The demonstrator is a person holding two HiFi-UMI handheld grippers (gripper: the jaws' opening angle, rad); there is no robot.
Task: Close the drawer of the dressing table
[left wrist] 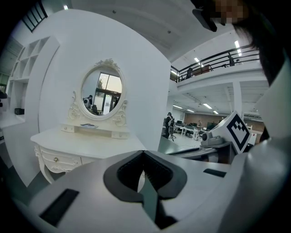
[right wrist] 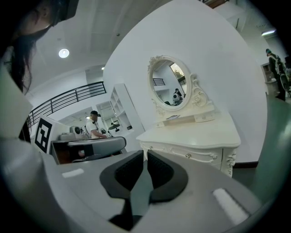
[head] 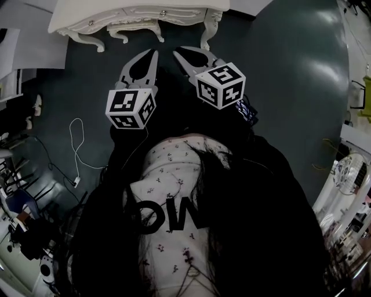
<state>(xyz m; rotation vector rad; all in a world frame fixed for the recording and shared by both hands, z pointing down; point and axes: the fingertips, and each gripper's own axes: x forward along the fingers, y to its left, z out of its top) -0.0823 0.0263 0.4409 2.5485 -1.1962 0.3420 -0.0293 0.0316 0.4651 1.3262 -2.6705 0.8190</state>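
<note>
The drawer [right wrist: 200,155] sits just under the top of the white dressing table [head: 116,16], its knobbed front seemingly flush with the frame. It lies ahead of both grippers, apart from them. The left gripper [left wrist: 143,153] has its jaw tips touching, with nothing between them. The right gripper [right wrist: 145,154], beside it, shows a thin slit between its jaws — nothing in it.

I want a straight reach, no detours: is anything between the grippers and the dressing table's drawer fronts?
Nothing visible. Only bare floor separates the left gripper and right gripper from the dressing table; a white cable lies well off to the left.
</note>
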